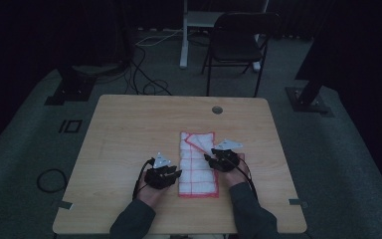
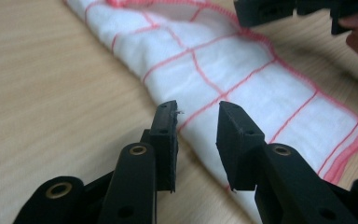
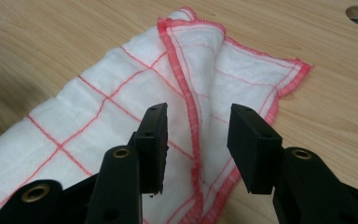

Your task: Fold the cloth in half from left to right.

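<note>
The left gripper (image 1: 173, 174) hovers low at the left long edge of the white cloth with a red grid and red stitched hem (image 1: 197, 164). In the left gripper view its jaws stand apart with nothing pressed between them, the cloth's edge (image 2: 223, 79) lying just beyond their tips. The right gripper (image 1: 210, 160) sits at the cloth's right edge, jaws likewise apart and holding nothing; in the right gripper view they straddle a raised fold of the hem (image 3: 191, 107) without pinching it.

The cloth lies folded into a long strip on the near half of the light wooden desk (image 1: 129, 129), right of its middle, its long axis running from the near edge toward the far edge, with a flap turned over at the far right corner of the strip. It lies between the two grippers, each about equally close to its own side. A pinch on either long edge looks like the likely next move.

Beyond the desk stand a dark folding chair (image 1: 236, 42), cables on grey carpet and black stands in a dim room.
</note>
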Available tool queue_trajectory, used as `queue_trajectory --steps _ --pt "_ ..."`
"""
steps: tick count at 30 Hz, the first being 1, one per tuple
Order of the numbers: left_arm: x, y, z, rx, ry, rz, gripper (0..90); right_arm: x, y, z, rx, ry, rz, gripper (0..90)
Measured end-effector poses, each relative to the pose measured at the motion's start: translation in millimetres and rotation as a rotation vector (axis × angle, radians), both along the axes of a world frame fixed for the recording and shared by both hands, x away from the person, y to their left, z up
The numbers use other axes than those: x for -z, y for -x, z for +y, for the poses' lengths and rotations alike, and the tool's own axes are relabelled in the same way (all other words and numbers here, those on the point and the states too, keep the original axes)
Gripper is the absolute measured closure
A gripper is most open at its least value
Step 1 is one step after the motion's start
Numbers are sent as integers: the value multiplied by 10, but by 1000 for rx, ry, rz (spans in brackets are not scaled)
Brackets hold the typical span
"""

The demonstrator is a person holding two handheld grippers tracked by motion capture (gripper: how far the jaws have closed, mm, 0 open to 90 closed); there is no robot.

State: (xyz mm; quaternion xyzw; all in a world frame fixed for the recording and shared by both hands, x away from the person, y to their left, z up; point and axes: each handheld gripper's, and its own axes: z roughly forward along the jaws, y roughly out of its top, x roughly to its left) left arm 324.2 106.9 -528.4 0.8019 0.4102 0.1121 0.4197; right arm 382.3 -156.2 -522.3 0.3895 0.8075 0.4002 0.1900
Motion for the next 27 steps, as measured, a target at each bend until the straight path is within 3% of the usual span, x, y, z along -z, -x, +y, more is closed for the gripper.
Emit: queue_trajectory --steps 7,18,27 --pt "124 45 -23 0 -5 17 680 -44 -111 121 -4 24 -15 578" --pt "132 66 -65 2 -14 14 681 -75 -254 317 -10 76 -36 577" --pt "155 69 -101 6 -35 12 681 17 -393 417 -8 138 13 542"
